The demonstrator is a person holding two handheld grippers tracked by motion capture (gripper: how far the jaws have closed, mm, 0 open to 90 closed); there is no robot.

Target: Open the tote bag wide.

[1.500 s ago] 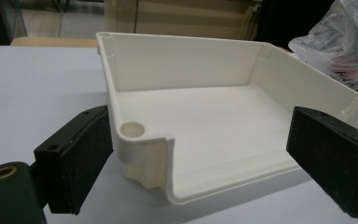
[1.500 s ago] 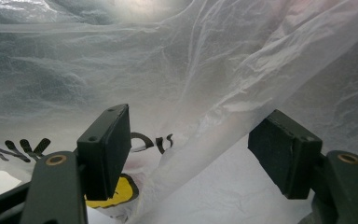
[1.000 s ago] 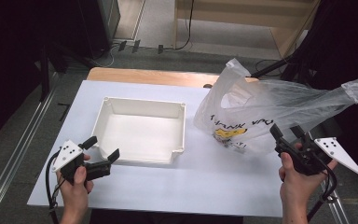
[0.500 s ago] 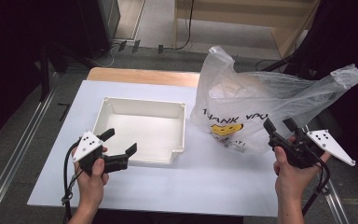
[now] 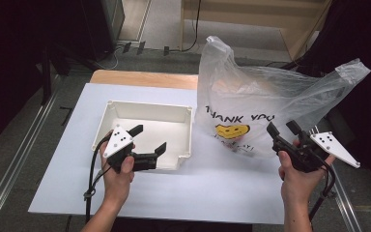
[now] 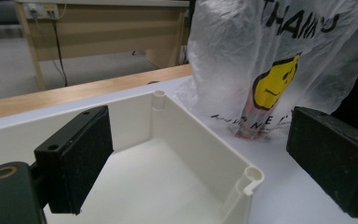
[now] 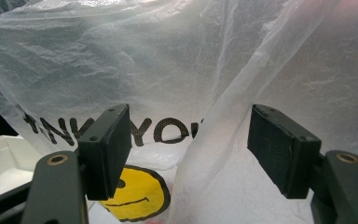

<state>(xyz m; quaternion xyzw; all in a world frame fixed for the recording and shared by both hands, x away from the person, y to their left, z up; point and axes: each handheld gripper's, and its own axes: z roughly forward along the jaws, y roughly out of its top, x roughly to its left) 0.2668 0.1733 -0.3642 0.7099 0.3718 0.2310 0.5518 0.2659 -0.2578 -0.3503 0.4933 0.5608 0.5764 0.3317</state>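
Observation:
A clear plastic bag (image 5: pixel 251 96) printed "THANK YOU" with a yellow smiley stands puffed up on the right half of the white table (image 5: pixel 222 193). Something pink (image 6: pixel 249 133) shows through its bottom. An empty white tray (image 5: pixel 149 104) lies left of it. My left gripper (image 5: pixel 149 138) hovers over the tray's near right corner, open, with nothing between its pads; its own view looks across the tray (image 6: pixel 168 158) to the bag (image 6: pixel 279 56). My right gripper (image 5: pixel 281 127) stands open at the bag's lower right side. A fold of the bag (image 7: pixel 168 60) hangs in the gap of the right gripper (image 7: pixel 193 149), and the pads do not press it.
A wooden board (image 5: pixel 140 77) lies along the table's far edge. A wooden cabinet (image 5: pixel 251 14) stands on the floor behind. A metal rail (image 5: pixel 24 159) runs along the left side. The tray's corner (image 7: pixel 0 158) shows at the lower left of the right gripper view.
My left gripper has moved right and up, from the table's front left to over the tray's near edge. The bag has risen and stands taller. The right gripper has barely shifted.

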